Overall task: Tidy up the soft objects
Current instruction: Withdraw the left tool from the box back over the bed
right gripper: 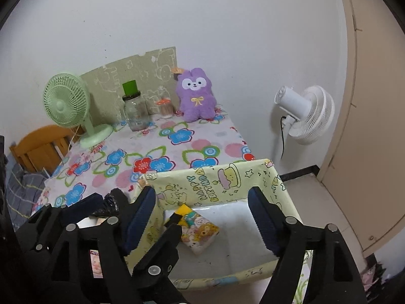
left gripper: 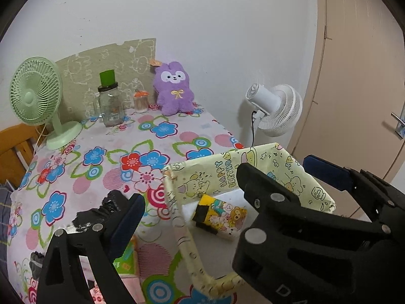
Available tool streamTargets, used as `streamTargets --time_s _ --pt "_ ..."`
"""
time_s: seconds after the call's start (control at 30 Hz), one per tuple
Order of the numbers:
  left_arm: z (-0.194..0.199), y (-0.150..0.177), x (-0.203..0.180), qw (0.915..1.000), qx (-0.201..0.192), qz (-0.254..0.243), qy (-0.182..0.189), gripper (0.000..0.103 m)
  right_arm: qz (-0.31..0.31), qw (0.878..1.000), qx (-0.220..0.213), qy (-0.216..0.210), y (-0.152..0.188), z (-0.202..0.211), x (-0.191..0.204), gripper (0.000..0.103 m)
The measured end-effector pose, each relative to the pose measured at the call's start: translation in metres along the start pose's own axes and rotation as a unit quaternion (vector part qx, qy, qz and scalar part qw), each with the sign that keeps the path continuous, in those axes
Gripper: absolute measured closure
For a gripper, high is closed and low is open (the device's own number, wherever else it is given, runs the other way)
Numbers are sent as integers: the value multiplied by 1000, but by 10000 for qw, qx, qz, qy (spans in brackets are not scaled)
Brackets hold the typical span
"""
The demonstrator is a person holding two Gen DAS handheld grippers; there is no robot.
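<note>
Floral table [right gripper: 177,136]: pouch [right gripper: 200,230] inside box [right gripper: 227,185].

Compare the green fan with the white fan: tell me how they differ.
Colour: the green fan is pale green; the white fan is white.
Place: the green fan stands on its round base on the flowered tablecloth; the white fan is off the table, beside the wall near the door.
Facing: the green fan shows its front grille; the white fan shows its motor housing, with its grille turned toward the door side.
Both have round wire grilles.
</note>
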State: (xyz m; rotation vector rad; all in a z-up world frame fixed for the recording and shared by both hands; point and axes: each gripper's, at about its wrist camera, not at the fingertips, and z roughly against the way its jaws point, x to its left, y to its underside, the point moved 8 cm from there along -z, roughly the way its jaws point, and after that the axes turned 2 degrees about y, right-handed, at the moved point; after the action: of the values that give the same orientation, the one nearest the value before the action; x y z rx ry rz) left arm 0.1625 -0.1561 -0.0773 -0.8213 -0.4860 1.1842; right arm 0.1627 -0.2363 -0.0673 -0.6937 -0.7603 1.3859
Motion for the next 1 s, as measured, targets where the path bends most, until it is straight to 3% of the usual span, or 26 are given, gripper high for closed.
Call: streamTargets --time_s 0.63,1.0 --pt "59 15 45 9987 -335 106 -381 0 219 9993 -290 -4 7 41 58 8" --pt "84 27 72 9976 -422 177 -520 0 328 9988 -357 -105 14 58 90 7"
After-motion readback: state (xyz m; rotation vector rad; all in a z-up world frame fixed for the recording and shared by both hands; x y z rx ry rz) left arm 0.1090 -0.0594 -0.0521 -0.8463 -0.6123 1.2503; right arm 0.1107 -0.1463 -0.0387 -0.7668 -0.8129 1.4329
